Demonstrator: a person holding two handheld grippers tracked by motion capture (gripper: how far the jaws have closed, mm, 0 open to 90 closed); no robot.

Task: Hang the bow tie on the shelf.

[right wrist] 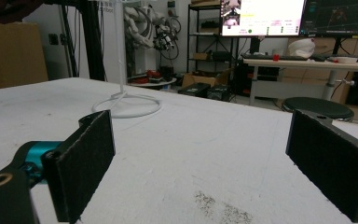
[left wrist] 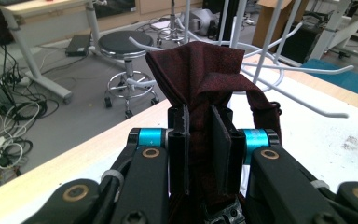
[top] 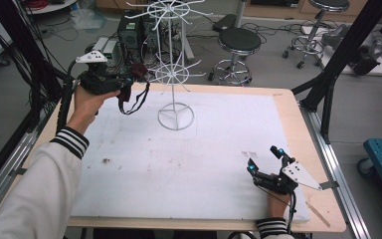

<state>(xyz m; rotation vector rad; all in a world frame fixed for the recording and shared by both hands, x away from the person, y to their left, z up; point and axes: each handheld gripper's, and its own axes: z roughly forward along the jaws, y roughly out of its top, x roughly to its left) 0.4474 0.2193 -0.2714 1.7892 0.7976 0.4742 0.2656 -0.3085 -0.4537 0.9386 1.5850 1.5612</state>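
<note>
Left gripper point(top: 138, 74): raised above the far left corner of the desk, held in the person's left hand point(top: 87, 99); jaws clenched on a dark red cloth item.
Dark red cloth item point(left wrist: 205, 74): pinched between the two pads of the left gripper; folded fabric rises above the jaws in the left gripper view. In the high view a dark strap point(top: 134, 102) loops down from it, hanging clear of the desk surface.
White wire rack point(top: 175, 74): upright at the far centre of the desk, with a ring base point(top: 176, 116) resting on the white mat and tiers of hook arms above. The cloth item sits just beside the lower tier of arms; whether it touches a hook cannot be told.
Right gripper point(top: 263, 159): low over the near right area of the desk, held in the right hand point(top: 277, 201); jaws spread wide, released, nothing between the pads point(right wrist: 86, 161).
Desk point(top: 298, 129): wooden top covered by a white mat point(top: 189, 169) with a few dark smudges.
Background: black round stools point(top: 238, 42) and cables on the floor beyond the desk.
</note>
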